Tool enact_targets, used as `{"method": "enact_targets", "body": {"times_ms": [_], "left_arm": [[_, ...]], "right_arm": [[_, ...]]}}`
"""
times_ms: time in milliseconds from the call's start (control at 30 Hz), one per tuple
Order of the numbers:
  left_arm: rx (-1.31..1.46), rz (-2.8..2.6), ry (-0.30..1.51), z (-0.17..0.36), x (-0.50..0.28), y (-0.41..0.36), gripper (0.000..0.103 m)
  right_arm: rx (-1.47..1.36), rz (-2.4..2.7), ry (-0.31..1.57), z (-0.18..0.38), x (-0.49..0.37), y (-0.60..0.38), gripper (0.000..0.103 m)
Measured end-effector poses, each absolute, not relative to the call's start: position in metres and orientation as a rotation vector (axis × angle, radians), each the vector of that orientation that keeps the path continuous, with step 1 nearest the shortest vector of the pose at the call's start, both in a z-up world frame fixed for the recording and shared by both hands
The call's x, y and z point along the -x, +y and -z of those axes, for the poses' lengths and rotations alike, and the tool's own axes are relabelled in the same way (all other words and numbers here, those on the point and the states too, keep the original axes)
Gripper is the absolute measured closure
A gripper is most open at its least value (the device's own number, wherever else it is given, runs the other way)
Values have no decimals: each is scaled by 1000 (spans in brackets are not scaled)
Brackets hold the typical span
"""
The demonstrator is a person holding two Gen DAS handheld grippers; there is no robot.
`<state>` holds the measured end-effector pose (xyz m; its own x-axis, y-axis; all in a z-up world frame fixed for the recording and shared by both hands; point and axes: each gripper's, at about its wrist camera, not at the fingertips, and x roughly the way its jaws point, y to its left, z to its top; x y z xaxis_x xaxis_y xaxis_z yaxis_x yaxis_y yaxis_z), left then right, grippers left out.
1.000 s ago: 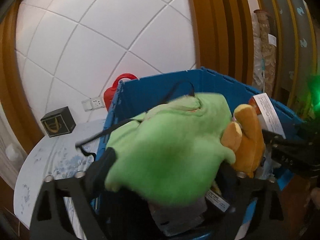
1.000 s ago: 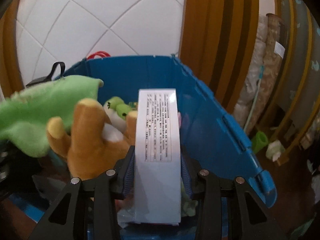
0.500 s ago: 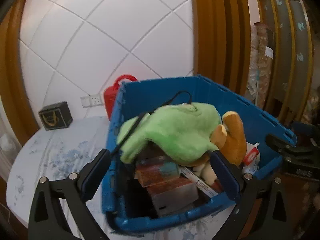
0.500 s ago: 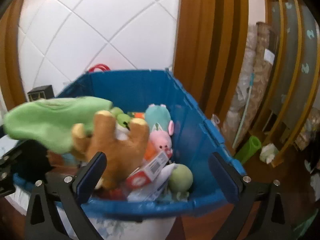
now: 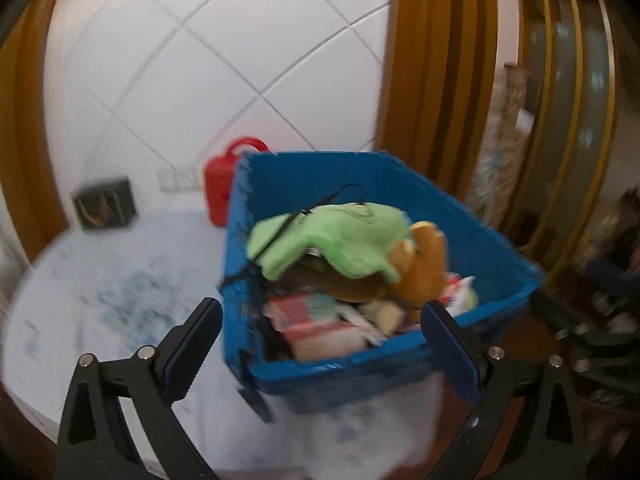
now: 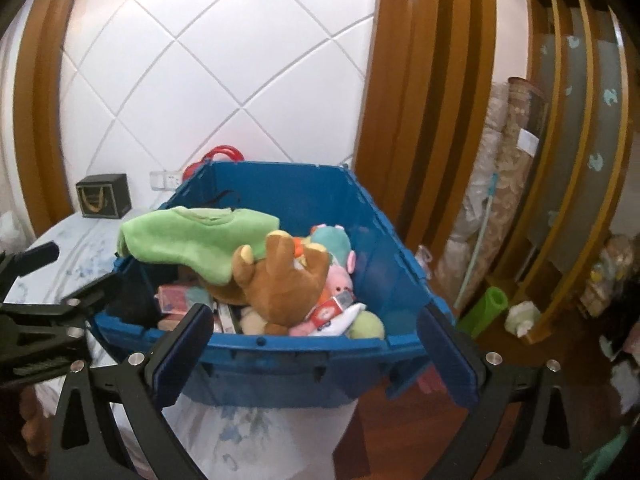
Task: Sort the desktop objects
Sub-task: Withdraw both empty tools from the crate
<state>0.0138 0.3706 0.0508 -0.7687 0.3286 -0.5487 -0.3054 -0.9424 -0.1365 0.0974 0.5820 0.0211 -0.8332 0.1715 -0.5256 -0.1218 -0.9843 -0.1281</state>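
Before the blue bin (image 6: 280, 364), left gripper (image 5: 320, 356) and right gripper (image 6: 316, 356) both spread wide, empty, touching nothing.

No text can be read in either view. A red and white box (image 6: 331, 309) in the blue bin (image 6: 280, 346), at about 5 o'clock from the brown plush (image 6: 280, 280), carries print too small to make out. A black box (image 6: 103, 196) at 10 o'clock bears a gold emblem, no legible letters.
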Motion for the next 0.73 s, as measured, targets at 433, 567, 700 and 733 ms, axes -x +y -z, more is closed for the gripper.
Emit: {"method": "enact_targets", "body": {"times_ms": [433, 567, 700, 733], "left_arm": [[811, -2698, 37, -64, -35, 375, 2], [799, -2711, 69, -65, -38, 377, 2], [795, -2711, 68, -66, -38, 377, 2], [793, -2712, 70, -66, -39, 377, 2]], "right_arm": [[801, -2849, -84, -31, -122, 583, 0], [807, -2848, -82, -30, -122, 583, 0], [804, -2849, -80, -30, -123, 582, 0], [803, -2847, -79, -30, -123, 582, 0]]}}
